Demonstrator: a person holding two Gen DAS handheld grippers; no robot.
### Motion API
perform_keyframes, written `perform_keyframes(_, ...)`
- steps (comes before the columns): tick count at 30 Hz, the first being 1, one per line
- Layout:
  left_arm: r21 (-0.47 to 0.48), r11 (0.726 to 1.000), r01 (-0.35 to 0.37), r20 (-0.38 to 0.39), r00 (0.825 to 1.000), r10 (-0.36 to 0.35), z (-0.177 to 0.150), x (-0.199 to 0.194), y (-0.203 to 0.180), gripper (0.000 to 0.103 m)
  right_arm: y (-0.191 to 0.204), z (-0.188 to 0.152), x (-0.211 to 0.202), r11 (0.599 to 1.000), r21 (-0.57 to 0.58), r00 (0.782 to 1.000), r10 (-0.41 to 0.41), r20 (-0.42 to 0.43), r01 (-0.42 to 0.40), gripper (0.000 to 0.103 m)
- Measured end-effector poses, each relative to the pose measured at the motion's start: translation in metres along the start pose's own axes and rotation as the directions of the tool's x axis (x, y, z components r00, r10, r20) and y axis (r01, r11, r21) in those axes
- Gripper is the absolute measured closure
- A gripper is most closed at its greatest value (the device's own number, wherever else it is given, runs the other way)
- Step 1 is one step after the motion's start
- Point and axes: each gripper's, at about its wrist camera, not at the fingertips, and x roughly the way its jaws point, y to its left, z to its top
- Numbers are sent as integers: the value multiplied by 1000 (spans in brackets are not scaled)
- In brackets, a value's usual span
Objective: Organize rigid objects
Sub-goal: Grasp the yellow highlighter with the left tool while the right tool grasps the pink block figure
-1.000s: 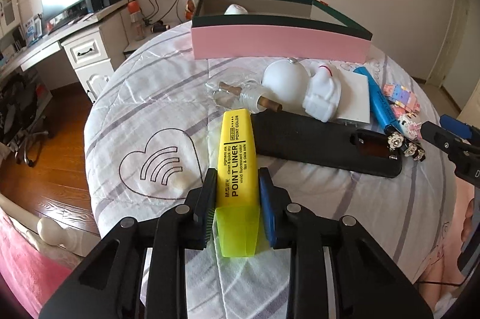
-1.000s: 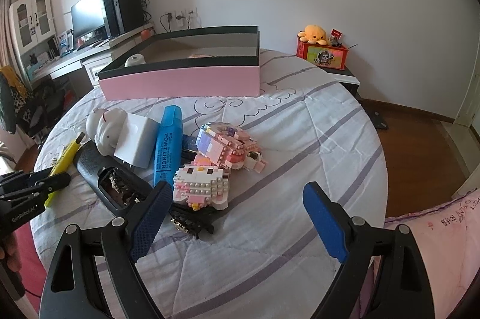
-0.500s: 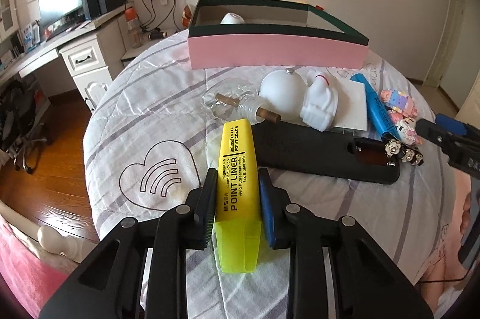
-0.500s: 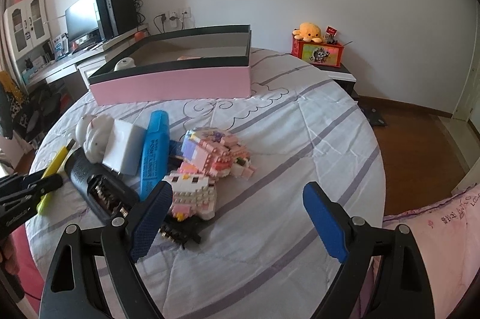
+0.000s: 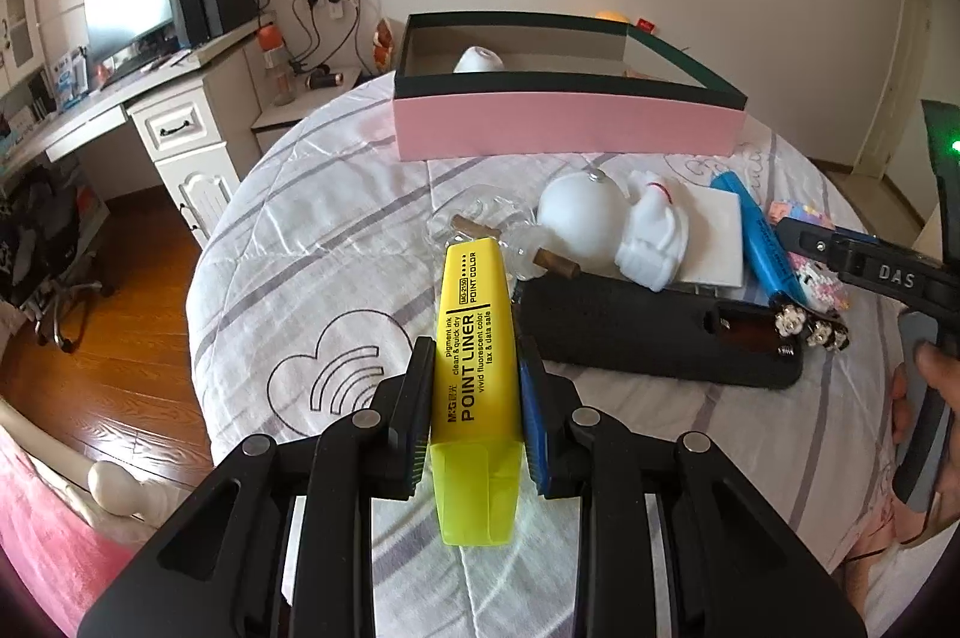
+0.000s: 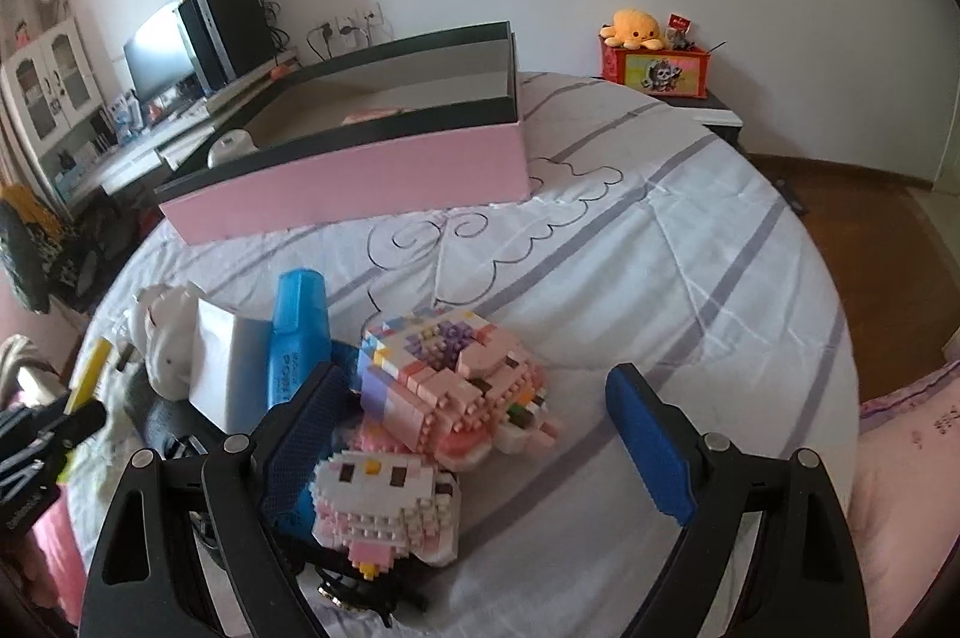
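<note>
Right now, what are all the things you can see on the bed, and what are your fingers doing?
Cardboard box: one, pink with dark rim, far side.
Plastic highlighter: one, yellow, held.
Plastic highlighter: one, blue, beside the white toy.
Round toy figure: one, white, mid-bed.
Long case: one, black, near front.
Brick models: two, pink, right side.
Striped bedcover: one, white-grey.
Left fingers: shut on yellow highlighter.
Right fingers: open over the bricks.
</note>
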Motion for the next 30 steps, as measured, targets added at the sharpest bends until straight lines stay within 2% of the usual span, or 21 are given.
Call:
perform_keyframes(1,0,1000,2,0,1000,-2,1,1,0,77,-1,1,1,1000,4,1000,4,-5,-4,16)
perform_keyframes(3,-2,1000,2,3,1000,-2,3,2,-1,77,-2,2,5,1000,-4,1000,17,-17,-17,34)
perform_keyframes(5,0,1000,7,8,1000,-7,5,3,-1,77,1,2,5,999,-19,999,36,-16,-36,40)
perform_keyframes(10,4,1000,15,35,999,-15,13,-3,-3,78,4,-2,-2,998,-42,999,40,4,-39,40)
perform_keyframes(12,11,1000,11,40,999,-11,14,-4,-5,84,5,-1,-8,998,-51,999,41,29,-40,40)
perform_keyframes(18,-17,999,28,13,1000,-28,3,-2,2,83,8,-2,-20,997,-72,999,28,44,-24,40)
perform_keyframes(19,-26,999,29,7,1000,-29,0,-1,5,82,9,-3,-23,997,-75,999,30,45,-26,40)
perform_keyframes(20,-33,999,30,2,1000,-29,-2,0,7,76,10,-4,-27,997,-79,998,30,50,-26,40)
perform_keyframes(21,-44,999,28,0,1000,-28,-4,1,9,66,10,-4,-28,996,-80,998,30,54,-26,40)
perform_keyframes(23,-50,998,24,-20,999,-25,-7,5,10,58,13,-5,-32,996,-90,998,35,52,-30,40)
perform_keyframes(28,-34,999,29,-35,999,-30,-8,16,2,57,16,-7,-38,995,-98,998,39,55,-33,40)
perform_keyframes(29,-29,999,23,-39,999,-24,-8,17,1,58,17,-7,-39,994,-102,998,42,53,-37,40)
perform_keyframes(30,-17,1000,18,-33,999,-18,-8,18,0,64,18,-7,-41,994,-104,998,44,54,-38,40)
